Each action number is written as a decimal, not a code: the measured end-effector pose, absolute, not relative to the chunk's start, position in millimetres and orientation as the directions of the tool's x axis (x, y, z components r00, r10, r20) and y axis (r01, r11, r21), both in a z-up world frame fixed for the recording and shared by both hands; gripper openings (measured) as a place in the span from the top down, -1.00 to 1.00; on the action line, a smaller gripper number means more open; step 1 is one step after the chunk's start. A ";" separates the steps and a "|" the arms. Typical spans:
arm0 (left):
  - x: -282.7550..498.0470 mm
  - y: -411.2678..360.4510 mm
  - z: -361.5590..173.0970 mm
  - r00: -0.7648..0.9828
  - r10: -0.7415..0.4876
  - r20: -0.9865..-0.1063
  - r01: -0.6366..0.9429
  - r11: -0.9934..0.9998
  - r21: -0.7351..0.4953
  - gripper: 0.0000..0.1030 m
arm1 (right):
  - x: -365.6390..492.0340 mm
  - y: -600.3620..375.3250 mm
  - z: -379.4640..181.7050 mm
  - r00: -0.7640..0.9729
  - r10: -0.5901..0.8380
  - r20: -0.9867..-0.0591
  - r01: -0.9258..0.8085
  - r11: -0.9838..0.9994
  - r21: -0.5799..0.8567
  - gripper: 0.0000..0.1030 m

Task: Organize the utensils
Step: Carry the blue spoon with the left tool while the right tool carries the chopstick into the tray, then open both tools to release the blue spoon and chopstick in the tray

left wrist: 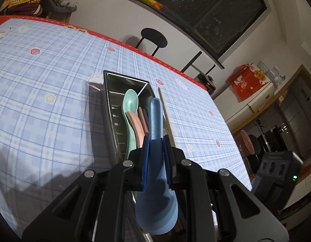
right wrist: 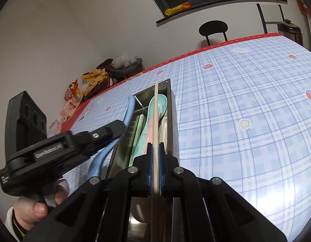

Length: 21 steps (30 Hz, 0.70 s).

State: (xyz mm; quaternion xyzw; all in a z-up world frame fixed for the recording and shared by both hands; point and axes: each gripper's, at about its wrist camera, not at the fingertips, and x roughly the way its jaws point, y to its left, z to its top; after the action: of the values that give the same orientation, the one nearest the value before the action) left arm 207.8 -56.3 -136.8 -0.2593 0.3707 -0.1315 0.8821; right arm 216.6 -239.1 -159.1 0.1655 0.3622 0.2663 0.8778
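White walls, dark window (left wrist: pixel 208 10), black chair (left wrist: pixel 153 38), blue checked tablecloth (left wrist: pixel 54 80).

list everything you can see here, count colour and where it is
metal tray: one, steel, on the table
green spoon: one, mint, in the tray
pink spoon: one, in the tray beside the green one
blue spoon: one, light blue, held over the tray
chopstick: one, cream, held over the tray
tablecloth: one, blue plaid, red border
chair: one, black, beyond the table
snack packets: several, orange and yellow, table's far corner
left gripper: black, blue pads, shut on the blue spoon
right gripper: black, shut on the chopstick
hand: one, gripping the left handle
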 end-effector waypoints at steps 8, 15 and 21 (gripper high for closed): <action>220.2 -58.2 -142.8 0.684 -0.404 -0.608 0.026 0.846 -0.533 0.68 | 221.2 -238.4 -161.7 0.593 0.583 -0.555 -0.335 0.805 0.489 0.87; 221.5 -52.0 -134.6 0.698 -0.389 -0.601 0.030 0.854 -0.519 0.58 | 221.0 -243.6 -158.4 0.608 0.579 -0.543 -0.331 0.807 0.490 0.84; 210.1 -36.7 -117.2 0.729 -0.331 -0.600 0.009 0.880 -0.474 0.19 | 214.5 -247.9 -150.8 0.639 0.565 -0.523 -0.333 0.815 0.474 0.27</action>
State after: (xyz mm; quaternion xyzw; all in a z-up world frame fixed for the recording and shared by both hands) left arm 210.1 -36.7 -117.2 -0.2256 0.3560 -0.0943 0.9019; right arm 214.5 -247.9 -150.8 0.1694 0.3420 0.2525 0.8892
